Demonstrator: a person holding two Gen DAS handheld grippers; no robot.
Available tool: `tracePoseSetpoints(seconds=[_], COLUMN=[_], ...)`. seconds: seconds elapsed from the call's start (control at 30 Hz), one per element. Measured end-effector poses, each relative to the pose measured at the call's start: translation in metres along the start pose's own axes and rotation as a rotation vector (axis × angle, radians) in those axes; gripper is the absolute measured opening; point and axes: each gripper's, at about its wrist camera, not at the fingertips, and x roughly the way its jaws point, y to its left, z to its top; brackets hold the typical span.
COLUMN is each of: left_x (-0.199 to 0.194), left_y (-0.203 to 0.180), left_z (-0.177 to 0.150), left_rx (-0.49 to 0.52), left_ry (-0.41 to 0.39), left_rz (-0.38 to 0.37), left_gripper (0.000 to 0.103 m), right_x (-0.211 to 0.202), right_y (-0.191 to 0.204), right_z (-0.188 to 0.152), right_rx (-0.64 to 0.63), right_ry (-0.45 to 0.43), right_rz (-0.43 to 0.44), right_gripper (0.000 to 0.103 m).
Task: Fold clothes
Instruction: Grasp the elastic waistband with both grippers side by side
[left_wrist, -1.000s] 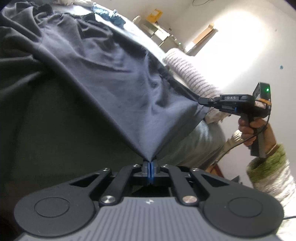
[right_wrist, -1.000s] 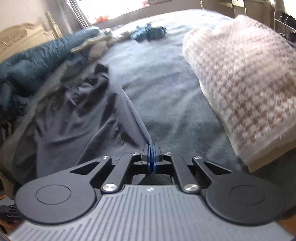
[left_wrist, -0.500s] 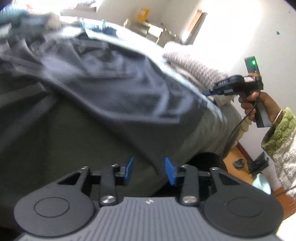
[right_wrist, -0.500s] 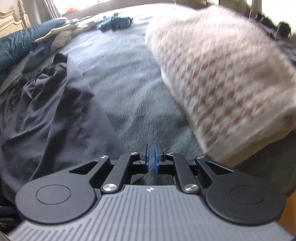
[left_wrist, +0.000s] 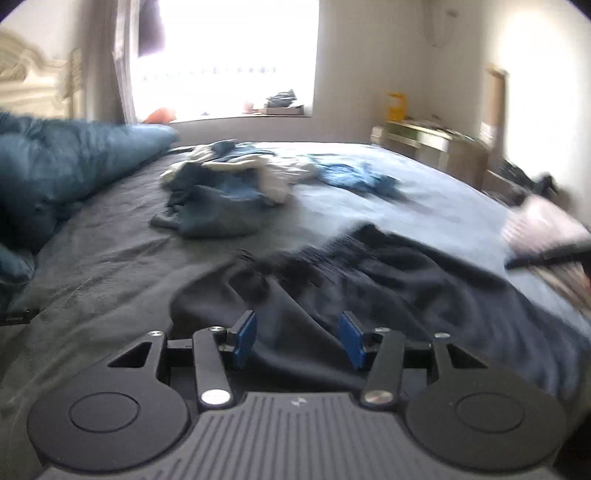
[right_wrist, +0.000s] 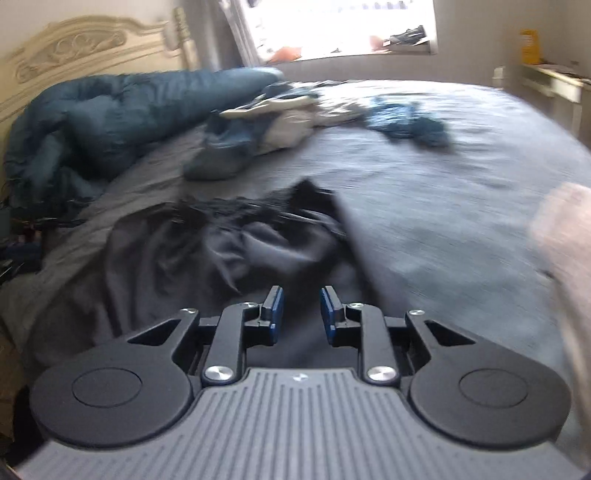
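Dark garment rumpled on grey bed, left tool spread, right tool spread, no legible writing.

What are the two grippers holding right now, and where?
Nothing. The left gripper and right gripper are both open above the dark garment on the bed.

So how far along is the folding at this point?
Early. Done: possibly the light knit piece at the right, too blurred to confirm. In hand: nothing; the left gripper and right gripper are both open above the dark garment, which lies rumpled on the bed. Left: that garment plus the loose pile further back.
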Motion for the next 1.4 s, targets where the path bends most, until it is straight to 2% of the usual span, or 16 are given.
tracePoseSetpoints(seconds=[0.03, 0.1, 0.17, 0.27, 0.4, 0.57, 0.73, 0.8, 0.87, 0.97, 1.07, 1.13, 1.17, 1.23, 1.37, 1.4], left_x=[0.014, 0.043, 0.076, 0.119, 0.168, 0.212, 0.230, 0.234, 0.237, 0.240, 0.243, 0.246, 0.247, 0.249, 0.238, 0.235], left_y=[0.004, 0.003, 0.000, -0.005, -0.001, 0.008, 0.006, 0.004, 0.003, 0.002, 0.001, 0.000, 0.000, -0.001, -0.002, -0.002], left_z=[0.007, 0.014, 0.017, 0.018, 0.016, 0.018, 0.017, 0.018, 0.017, 0.016, 0.014, 0.013, 0.012, 0.011, 0.008, 0.008], left_rx=[0.024, 0.140, 0.259, 0.368, 0.419, 0.444, 0.542, 0.575, 0.601, 0.638, 0.675, 0.699, 0.712, 0.736, 0.730, 0.727], left_ry=[-0.017, -0.048, -0.049, -0.035, 0.000, 0.060, 0.071, 0.074, 0.084, 0.099, 0.115, 0.126, 0.131, 0.142, 0.092, 0.078], left_rz=[0.011, 0.029, 0.000, -0.060, -0.161, -0.276, -0.342, -0.365, -0.381, -0.402, -0.424, -0.438, -0.445, -0.460, -0.410, -0.396], left_gripper=[0.051, 0.051, 0.051, 0.051, 0.051, 0.050, 0.050, 0.050, 0.051, 0.050, 0.046, 0.034, 0.031, 0.016, 0.011, 0.010], right_x=[0.017, 0.050, 0.082, 0.126, 0.171, 0.207, 0.225, 0.229, 0.234, 0.242, 0.248, 0.253, 0.252, 0.249, 0.235, 0.231], right_y=[0.011, 0.029, 0.044, 0.058, 0.068, 0.077, 0.084, 0.085, 0.084, 0.080, 0.077, 0.076, 0.077, 0.079, 0.085, 0.086], right_z=[0.010, 0.027, 0.042, 0.059, 0.074, 0.082, 0.087, 0.091, 0.097, 0.104, 0.107, 0.109, 0.109, 0.108, 0.104, 0.103], right_rx=[-0.042, -0.158, -0.277, -0.436, -0.581, -0.713, -0.809, -0.827, -0.829, -0.829, -0.833, -0.809, -0.809, -0.823, -0.855, -0.867], right_ry=[0.004, 0.002, -0.002, 0.002, 0.051, 0.142, 0.216, 0.244, 0.294, 0.389, 0.473, 0.506, 0.512, 0.515, 0.485, 0.473], right_rz=[0.013, 0.031, 0.058, 0.129, 0.199, 0.285, 0.353, 0.377, 0.408, 0.437, 0.451, 0.456, 0.455, 0.450, 0.437, 0.430], right_gripper=[0.022, 0.022, 0.025, 0.026, 0.026, 0.026, 0.029, 0.034, 0.044, 0.047, 0.049, 0.049, 0.048, 0.041, 0.019, 0.017])
